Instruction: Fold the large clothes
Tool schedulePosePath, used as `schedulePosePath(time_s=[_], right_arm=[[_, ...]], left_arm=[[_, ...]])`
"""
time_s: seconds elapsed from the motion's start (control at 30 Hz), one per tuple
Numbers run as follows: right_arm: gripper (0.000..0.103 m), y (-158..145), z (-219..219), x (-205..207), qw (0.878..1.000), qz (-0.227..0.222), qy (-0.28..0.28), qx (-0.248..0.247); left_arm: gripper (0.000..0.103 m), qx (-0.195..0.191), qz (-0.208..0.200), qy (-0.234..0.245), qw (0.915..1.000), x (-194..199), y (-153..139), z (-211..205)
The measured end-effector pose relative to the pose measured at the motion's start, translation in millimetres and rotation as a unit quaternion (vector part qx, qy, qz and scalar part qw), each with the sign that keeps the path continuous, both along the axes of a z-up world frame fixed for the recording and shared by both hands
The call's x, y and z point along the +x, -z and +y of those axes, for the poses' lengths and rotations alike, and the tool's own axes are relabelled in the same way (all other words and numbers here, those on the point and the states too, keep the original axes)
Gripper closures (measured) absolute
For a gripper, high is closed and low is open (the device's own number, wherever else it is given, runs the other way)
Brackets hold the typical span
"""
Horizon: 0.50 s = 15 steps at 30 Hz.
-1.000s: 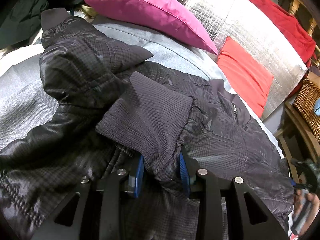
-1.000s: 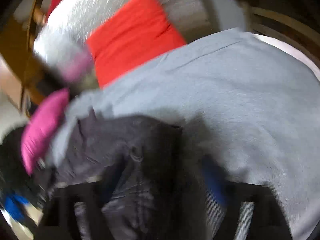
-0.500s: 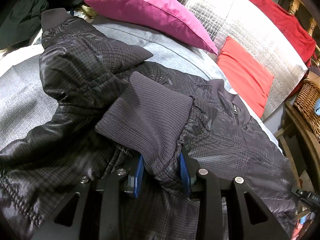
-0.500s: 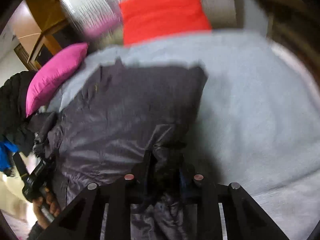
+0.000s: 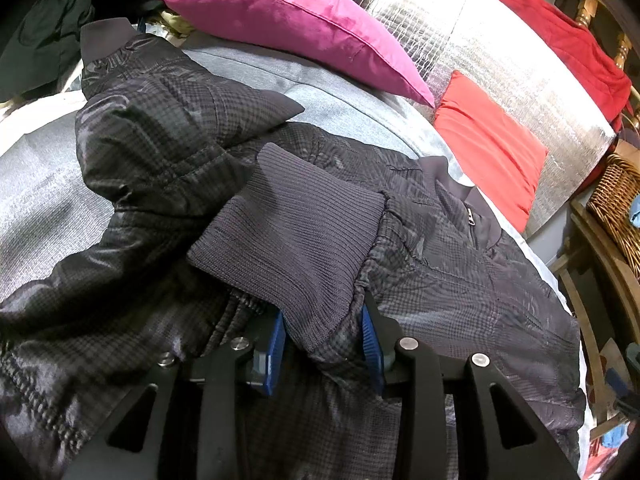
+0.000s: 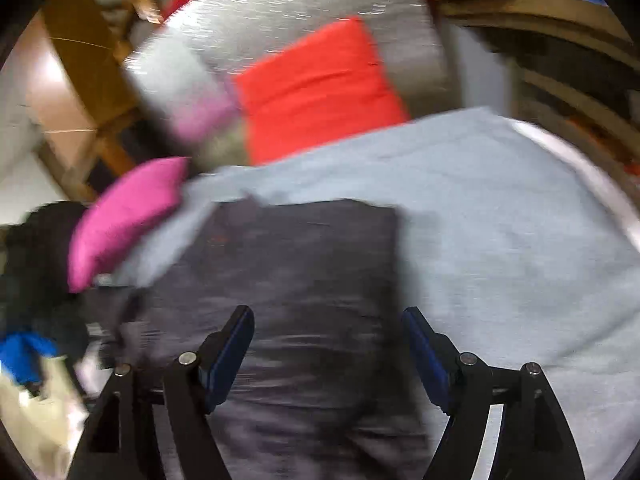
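A dark checked padded jacket (image 5: 460, 280) lies spread on a grey bed cover (image 5: 340, 100). One sleeve is folded across its body, ending in a ribbed knit cuff (image 5: 292, 240). My left gripper (image 5: 323, 320) is shut on that sleeve just behind the cuff, with both blue pads pressed into the cloth. In the blurred right wrist view, the folded jacket (image 6: 304, 264) lies below my right gripper (image 6: 326, 314). Its jaws are opening and stand wide apart above the fabric, with nothing pinched between them.
A pink pillow (image 5: 288, 12), a red pillow (image 5: 492, 144) and a silver foil cushion (image 5: 480, 52) line the far side of the bed. A wicker basket (image 5: 616, 196) and wooden furniture stand at the right. Dark clothes (image 5: 48, 32) are piled at the back left.
Half a second ago the right gripper was shut on a fold of the jacket. It has let go, opened wide and lifted away. The left gripper has kept still on the sleeve.
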State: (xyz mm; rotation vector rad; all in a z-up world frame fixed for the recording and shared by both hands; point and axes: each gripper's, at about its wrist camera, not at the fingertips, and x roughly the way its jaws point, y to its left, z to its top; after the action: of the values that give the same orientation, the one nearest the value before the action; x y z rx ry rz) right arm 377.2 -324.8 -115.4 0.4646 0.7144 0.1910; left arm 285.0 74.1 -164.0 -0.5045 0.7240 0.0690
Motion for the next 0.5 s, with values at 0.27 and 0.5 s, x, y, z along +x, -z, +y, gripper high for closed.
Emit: schedulePosePath(time_s=[0.27, 0.5], right_arm=[[0.024, 40.6, 11.6, 13.5, 0.999, 0.053, -0.003, 0.001], [0.013, 68.9, 33.3, 36.5, 0.994, 0.093, -0.014, -0.054]], left_arm=[[0.063, 0.000, -0.001, 0.002, 1.0000, 1.1, 0.9, 0.9], [0.059, 0.002, 0.001, 0.006, 1.0000, 2.3, -0.1, -0.5]])
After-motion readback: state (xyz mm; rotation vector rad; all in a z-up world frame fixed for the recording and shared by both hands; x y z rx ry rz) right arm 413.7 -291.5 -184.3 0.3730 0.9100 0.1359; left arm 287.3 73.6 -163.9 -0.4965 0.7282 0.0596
